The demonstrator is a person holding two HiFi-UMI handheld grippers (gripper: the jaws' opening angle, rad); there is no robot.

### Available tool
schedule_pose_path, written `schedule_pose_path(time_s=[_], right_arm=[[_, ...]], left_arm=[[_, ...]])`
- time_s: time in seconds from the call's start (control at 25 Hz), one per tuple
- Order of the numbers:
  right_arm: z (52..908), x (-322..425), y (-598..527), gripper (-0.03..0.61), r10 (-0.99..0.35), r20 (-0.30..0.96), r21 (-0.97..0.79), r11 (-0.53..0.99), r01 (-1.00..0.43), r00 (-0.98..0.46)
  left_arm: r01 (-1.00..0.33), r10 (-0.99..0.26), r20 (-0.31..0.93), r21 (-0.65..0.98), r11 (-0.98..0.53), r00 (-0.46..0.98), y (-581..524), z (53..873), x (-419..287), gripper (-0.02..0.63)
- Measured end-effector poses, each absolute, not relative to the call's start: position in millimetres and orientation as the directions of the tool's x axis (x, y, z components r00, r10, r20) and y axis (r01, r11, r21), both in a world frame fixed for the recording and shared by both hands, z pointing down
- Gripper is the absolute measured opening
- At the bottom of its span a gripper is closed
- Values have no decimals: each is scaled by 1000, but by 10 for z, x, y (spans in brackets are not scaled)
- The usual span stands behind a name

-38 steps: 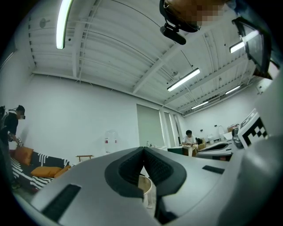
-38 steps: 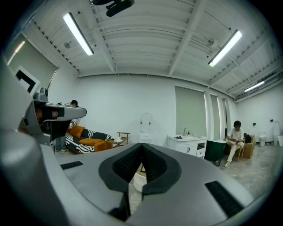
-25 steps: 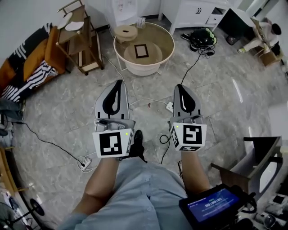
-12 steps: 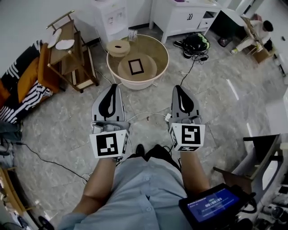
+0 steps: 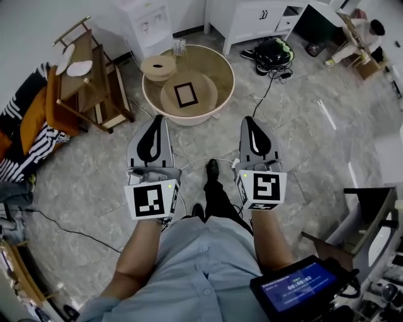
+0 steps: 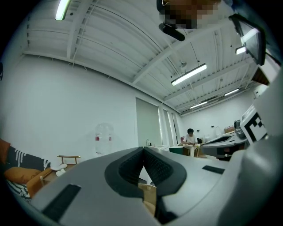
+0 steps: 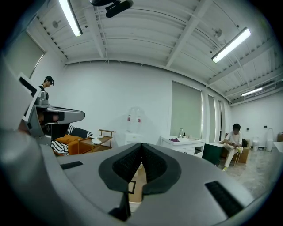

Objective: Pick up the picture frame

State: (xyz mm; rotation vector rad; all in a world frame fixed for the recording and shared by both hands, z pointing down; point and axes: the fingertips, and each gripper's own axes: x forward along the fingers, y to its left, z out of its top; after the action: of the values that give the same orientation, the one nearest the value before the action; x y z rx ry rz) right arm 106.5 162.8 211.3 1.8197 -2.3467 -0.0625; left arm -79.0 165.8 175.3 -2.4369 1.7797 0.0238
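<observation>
The picture frame (image 5: 186, 94), small with a black border, lies flat on a raised disc in the middle of a round wooden table (image 5: 223, 66) with a white rim, across the floor ahead of me. My left gripper (image 5: 158, 119) and right gripper (image 5: 250, 120) are held side by side at waist height, short of the table, both shut with nothing in them. In the left gripper view the pads (image 6: 154, 165) meet at the left gripper (image 6: 143, 150), with table wood below. The right gripper (image 7: 142, 145) shows a corner of the picture frame (image 7: 131, 187) under its tip.
A wooden spool (image 5: 157, 66) and a glass (image 5: 179, 46) stand on the table's far left. A wooden side table with plates (image 5: 80, 63) and a sofa (image 5: 34, 119) are at left, white cabinets (image 5: 249, 19) behind, a black bag (image 5: 274, 50), floor cables (image 5: 267, 88), a rack (image 5: 368, 220) at right.
I have walked toward the round table: it and the frame sit lower and closer in the head view. A foot has stepped forward between the grippers. Both grippers stay shut.
</observation>
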Motion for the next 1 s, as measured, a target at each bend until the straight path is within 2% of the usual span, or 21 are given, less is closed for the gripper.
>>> schedule_pose_path(time_s=[0.16, 0.48, 0.8, 1.0], right_arm=[[2186, 1155, 1150, 14, -959, 125, 120, 270, -955, -255], [2269, 1376, 2, 14, -942, 125, 71, 321, -944, -311], [1867, 1624, -800, 14, -932, 46, 74, 362, -929, -360], [1865, 1606, -1177, 14, -923, 41, 82, 385, -919, -383]], left_arm=[[-954, -952, -75, -74, -292, 297, 1215, 1760, -646, 11], [-959, -967, -37, -144, -244, 252, 208, 1782, -460, 11], [-968, -975, -102, -177, -176, 196, -436, 1398, -245, 11], [-976, -983, -108, -177, -126, 146, -679, 1400, -350, 11]])
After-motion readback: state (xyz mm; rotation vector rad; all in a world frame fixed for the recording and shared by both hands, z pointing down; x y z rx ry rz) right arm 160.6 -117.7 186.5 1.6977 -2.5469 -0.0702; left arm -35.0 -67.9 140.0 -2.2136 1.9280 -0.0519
